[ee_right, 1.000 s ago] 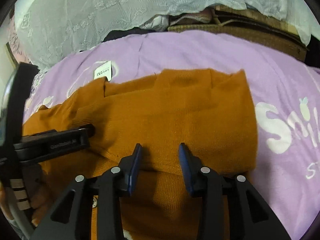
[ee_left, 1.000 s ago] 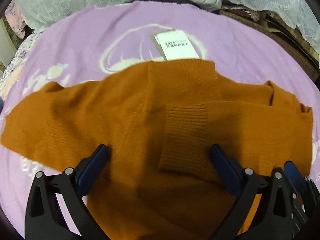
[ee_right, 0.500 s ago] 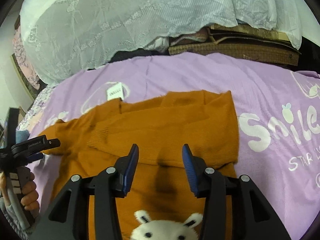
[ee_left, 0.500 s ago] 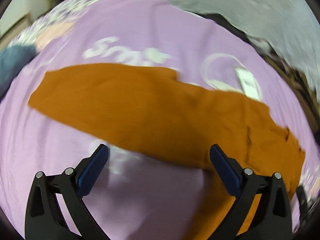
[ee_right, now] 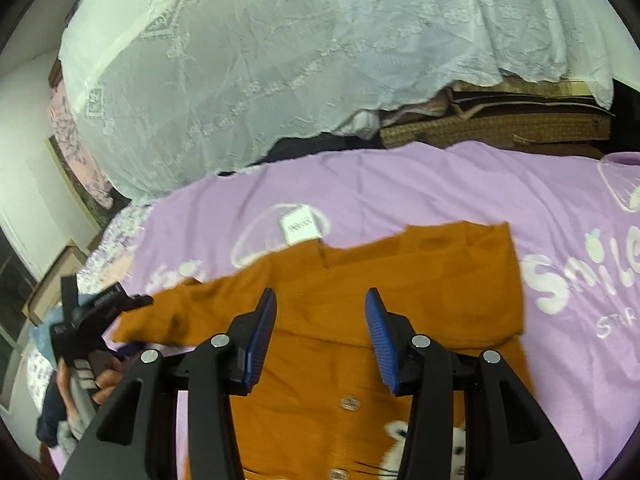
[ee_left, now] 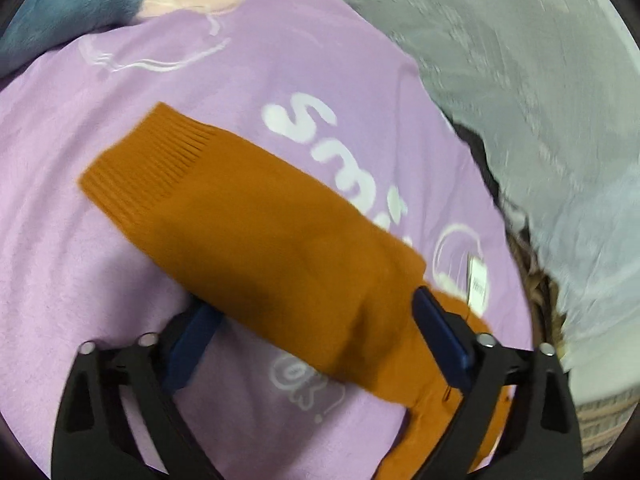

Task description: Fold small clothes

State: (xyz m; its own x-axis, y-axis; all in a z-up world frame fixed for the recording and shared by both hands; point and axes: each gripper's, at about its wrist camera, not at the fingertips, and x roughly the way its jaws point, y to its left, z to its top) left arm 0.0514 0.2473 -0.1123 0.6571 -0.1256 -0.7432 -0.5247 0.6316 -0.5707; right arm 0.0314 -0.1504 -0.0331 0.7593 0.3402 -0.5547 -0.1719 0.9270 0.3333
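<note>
We are partway through folding the orange knit sweater, which lies on the lilac printed blanket in the lower middle of the right wrist view. Its upper right portion looks already turned in over the body, with a straight folded edge on that side, while the front with buttons and a white animal face shows at the bottom of the frame. The other sleeve is not yet folded: in the left wrist view it stretches out flat toward the upper left, ribbed cuff outermost. Our left gripper straddles that sleeve, jaws wide but closing, pads not yet pressing the knit. Our right gripper hovers above the body, jaws apart and empty. We judge that this sleeve and the final body folds remain.
</note>
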